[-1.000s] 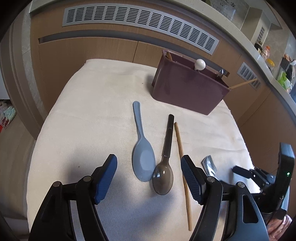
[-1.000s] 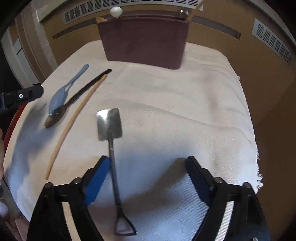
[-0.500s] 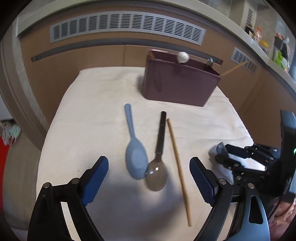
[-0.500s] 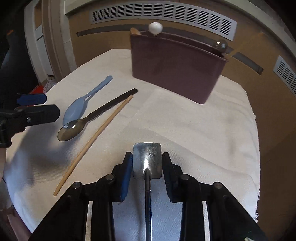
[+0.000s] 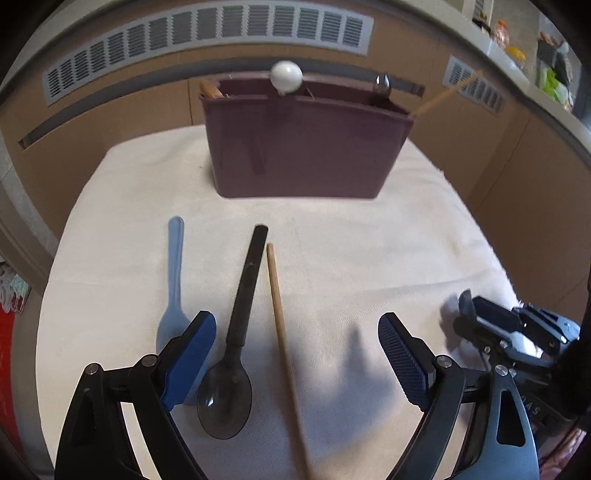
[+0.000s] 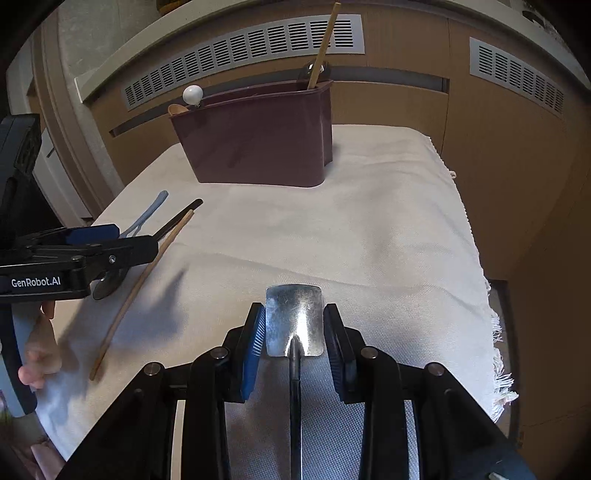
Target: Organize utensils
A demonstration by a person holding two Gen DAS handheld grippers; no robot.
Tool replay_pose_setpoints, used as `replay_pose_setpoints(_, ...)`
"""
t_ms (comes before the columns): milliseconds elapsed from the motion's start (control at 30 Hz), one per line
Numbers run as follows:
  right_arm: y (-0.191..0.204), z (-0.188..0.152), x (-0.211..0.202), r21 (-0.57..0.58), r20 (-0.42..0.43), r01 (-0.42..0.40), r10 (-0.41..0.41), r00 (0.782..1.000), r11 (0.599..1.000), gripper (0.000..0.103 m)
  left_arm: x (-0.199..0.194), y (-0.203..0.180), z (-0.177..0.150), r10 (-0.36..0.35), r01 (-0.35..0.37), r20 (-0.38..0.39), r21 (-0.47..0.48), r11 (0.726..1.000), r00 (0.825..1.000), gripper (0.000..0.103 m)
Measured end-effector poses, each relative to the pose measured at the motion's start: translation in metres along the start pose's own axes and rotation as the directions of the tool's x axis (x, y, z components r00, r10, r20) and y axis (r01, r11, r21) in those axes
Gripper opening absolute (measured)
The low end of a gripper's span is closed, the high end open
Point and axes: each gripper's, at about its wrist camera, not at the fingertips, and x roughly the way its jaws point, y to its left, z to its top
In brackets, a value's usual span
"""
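Observation:
A maroon utensil holder [image 5: 308, 147] [image 6: 258, 144] stands at the back of the cloth-covered table, with several utensils sticking out. A light blue spoon [image 5: 173, 280], a dark smoky spoon [image 5: 236, 339] and a wooden chopstick [image 5: 282, 339] lie side by side on the cloth. My left gripper [image 5: 295, 362] is open, low over the dark spoon and chopstick. My right gripper [image 6: 294, 325] is shut on a metal shovel-shaped spoon [image 6: 294, 317], held above the cloth at the right; it also shows in the left wrist view [image 5: 480, 325].
A white cloth [image 6: 369, 229] covers the table, with a fringed edge [image 6: 498, 369] on the right. Wooden cabinet panels with vent grilles [image 5: 207, 33] run behind. The table drops off at left and right.
My right gripper closed on the metal shovel spoon and lifted it off the cloth. My left gripper moved forward and lower over the dark spoon and chopstick, still open.

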Motion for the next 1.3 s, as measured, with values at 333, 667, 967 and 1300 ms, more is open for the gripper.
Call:
replay_pose_setpoints(333,-0.012,-0.005,-0.002,0.060,0.022,-0.073,0.072,0.997,0.996,0.029,0.024,0.002,0.002,0.029,-0.029,-0.119,0.001,1.000,0.992,0.017)
replay_pose_setpoints(667,-0.005,-0.002,0.002,0.032,-0.015,-0.023,0.024,1.000,0.999,0.029,0.030,-0.009,0.018,0.039,-0.022,-0.147,0.119,0.993,0.988,0.006)
replay_pose_setpoints(967,0.021,0.036,-0.058,-0.027,0.129,-0.014,0.017,0.992,1.000,0.029,-0.094,0.023,0.035,-0.168,0.183,0.254,-0.036,0.982,0.952,0.006)
replay_pose_setpoints(1300,0.054,0.218,-0.166,-0.088,0.527,0.066,-0.009,0.850,0.994,0.029,-0.215,0.043,0.171,-0.152,0.236,0.759,-0.003,0.972,0.633,0.006)
